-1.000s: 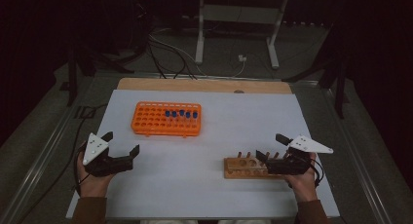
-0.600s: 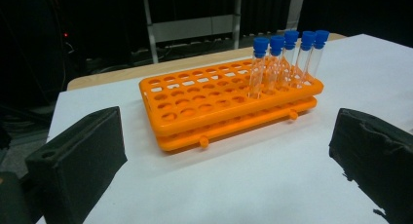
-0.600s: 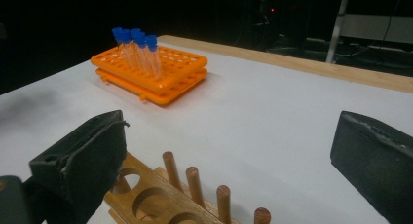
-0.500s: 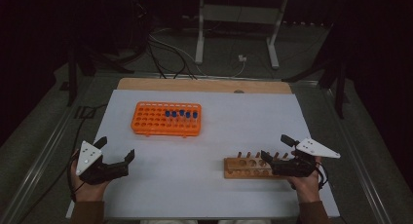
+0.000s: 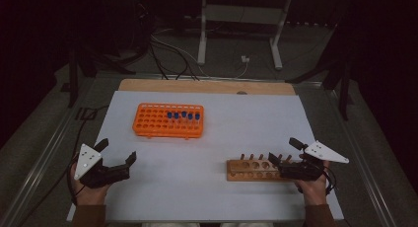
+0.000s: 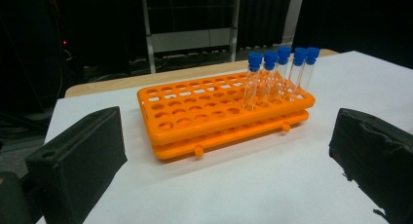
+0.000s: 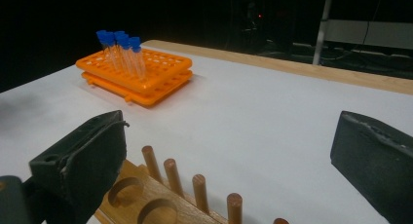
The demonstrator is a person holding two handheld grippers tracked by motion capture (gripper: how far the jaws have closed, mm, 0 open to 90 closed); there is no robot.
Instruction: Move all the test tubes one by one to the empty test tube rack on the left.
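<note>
Since the earlier frames the left gripper [image 5: 117,160] has drawn back toward the near left corner of the table [image 5: 236,197], away from the orange rack [image 5: 168,121]; the right gripper [image 5: 286,158] has shifted slightly to the right and now sits at the right end of the wooden rack [image 5: 251,170]. Both grippers stand with jaws wide apart and hold nothing. The orange rack stands in the left-centre of the table, well apart from both grippers, with five blue-capped tubes [image 6: 280,75] upright in a row at one end. The wooden rack lies near the front edge, right of centre, its pegs [image 7: 173,175] upright and holes empty. Bare white surface lies between the two racks and between the grippers. The left gripper is near the table's left edge.
</note>
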